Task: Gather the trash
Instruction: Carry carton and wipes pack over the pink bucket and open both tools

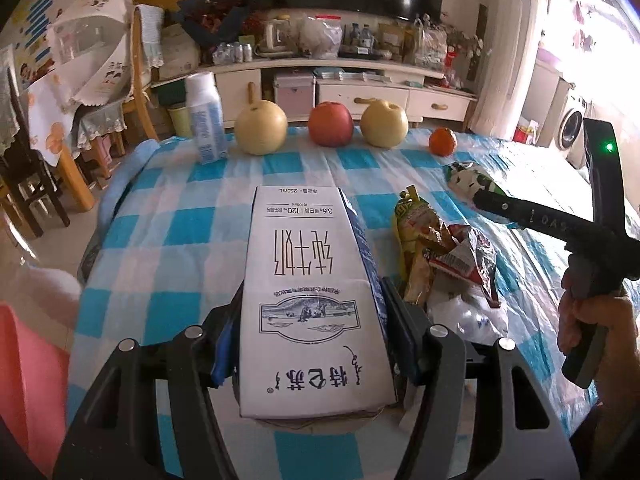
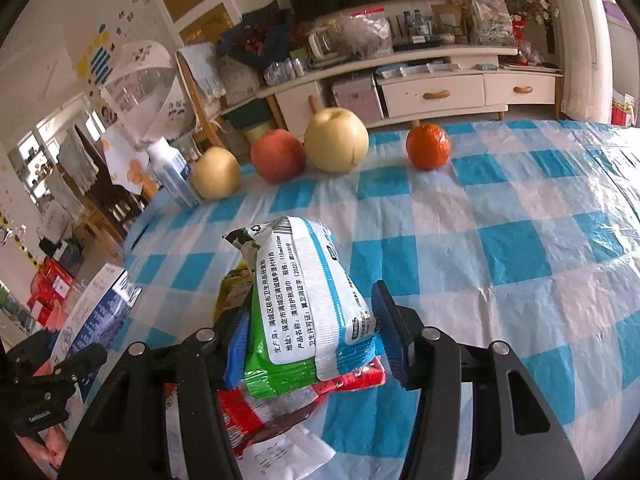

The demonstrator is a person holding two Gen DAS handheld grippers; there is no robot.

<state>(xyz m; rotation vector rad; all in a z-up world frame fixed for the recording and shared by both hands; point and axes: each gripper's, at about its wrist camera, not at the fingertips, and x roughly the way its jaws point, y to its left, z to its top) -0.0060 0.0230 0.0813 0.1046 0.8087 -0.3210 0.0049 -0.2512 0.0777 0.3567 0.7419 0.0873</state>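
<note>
My left gripper [image 1: 314, 296] is shut on a white milk carton [image 1: 308, 264], which lies lengthwise between the pads above the checked tablecloth [image 1: 160, 220]. To its right lies a heap of trash: a yellow wrapper [image 1: 412, 224], a red wrapper [image 1: 468, 256] and clear plastic [image 1: 468, 312]. My right gripper [image 2: 314, 316] is shut on a white, blue and green wet-wipe packet [image 2: 296, 280], held over the red wrapper [image 2: 280, 404] and a paper slip [image 2: 280, 452]. In the left wrist view, the right gripper [image 1: 480, 198] carries that packet [image 1: 464, 176] beyond the heap. The carton [image 2: 100, 304] shows at the left edge.
Along the table's far edge stand a white and blue bottle [image 1: 206, 120], a yellow pear [image 1: 261, 130], a red apple [image 1: 330, 124], a second pear [image 1: 384, 124] and an orange [image 1: 442, 141]. Chairs stand off the left side, with a TV cabinet behind the table.
</note>
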